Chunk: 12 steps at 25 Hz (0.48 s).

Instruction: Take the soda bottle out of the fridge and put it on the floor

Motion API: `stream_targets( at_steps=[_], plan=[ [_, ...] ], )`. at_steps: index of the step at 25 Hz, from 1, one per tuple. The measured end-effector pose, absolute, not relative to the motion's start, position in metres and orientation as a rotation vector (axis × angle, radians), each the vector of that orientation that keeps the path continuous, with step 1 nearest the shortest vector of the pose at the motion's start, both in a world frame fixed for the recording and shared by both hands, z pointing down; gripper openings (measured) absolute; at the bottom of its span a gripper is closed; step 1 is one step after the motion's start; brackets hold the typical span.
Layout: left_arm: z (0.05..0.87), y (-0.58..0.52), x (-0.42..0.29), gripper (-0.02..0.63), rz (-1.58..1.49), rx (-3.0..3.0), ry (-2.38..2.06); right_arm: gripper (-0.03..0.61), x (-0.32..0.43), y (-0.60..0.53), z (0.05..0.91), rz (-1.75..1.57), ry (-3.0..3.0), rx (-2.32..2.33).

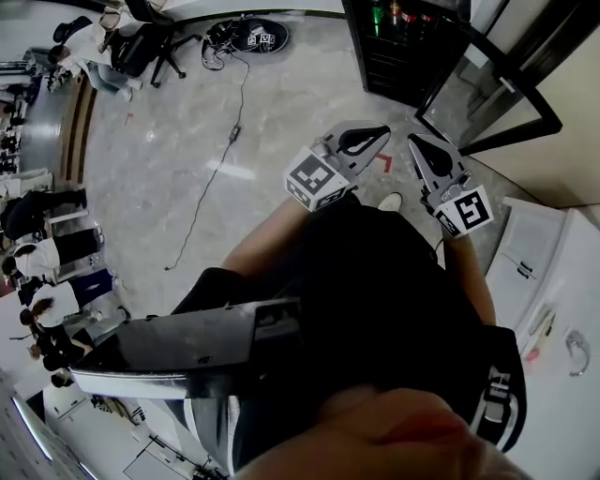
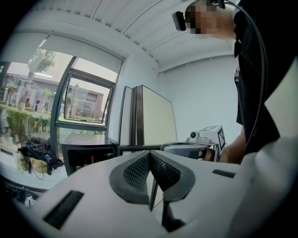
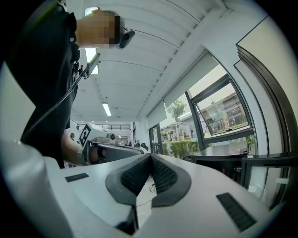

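Observation:
The black fridge (image 1: 398,52) stands at the top of the head view with its glass door (image 1: 502,89) swung open to the right. Several bottles (image 1: 386,13) stand on its top shelf; I cannot tell which one is the soda bottle. My left gripper (image 1: 384,132) and right gripper (image 1: 413,141) are side by side, well short of the fridge, both shut and empty. In the left gripper view the left gripper (image 2: 149,153) has its pads together, with the fridge (image 2: 88,155) far ahead on the left. In the right gripper view the right gripper (image 3: 150,156) is shut too, with the fridge (image 3: 228,162) ahead on the right.
A cable (image 1: 220,159) trails across the pale floor to a round black device (image 1: 258,36). An office chair (image 1: 155,42) stands at the upper left, with people along the left edge. White cabinets (image 1: 530,267) line the right side. A red mark (image 1: 384,164) is on the floor.

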State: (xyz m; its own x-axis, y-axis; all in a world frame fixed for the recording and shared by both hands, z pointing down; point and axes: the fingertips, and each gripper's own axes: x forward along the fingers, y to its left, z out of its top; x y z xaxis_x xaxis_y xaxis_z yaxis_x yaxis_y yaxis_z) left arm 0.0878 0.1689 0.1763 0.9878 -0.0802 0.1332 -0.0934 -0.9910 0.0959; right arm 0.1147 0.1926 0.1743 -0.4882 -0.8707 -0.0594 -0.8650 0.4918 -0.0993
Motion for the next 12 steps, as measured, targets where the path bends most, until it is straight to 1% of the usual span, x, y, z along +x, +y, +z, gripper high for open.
stream_targets(
  at_steps=[6, 12],
  plan=[
    [0.177, 0.148, 0.097, 0.003, 0.207, 3.011, -0.143, 0.005, 0.130, 0.170, 0.175, -0.114, 2.606, -1.560],
    [0.182, 0.107, 0.098, 0.003, 0.171, 3.001, -0.103, 0.005, 0.129, 0.130, 0.180, -0.128, 2.587, -1.619]
  ],
)
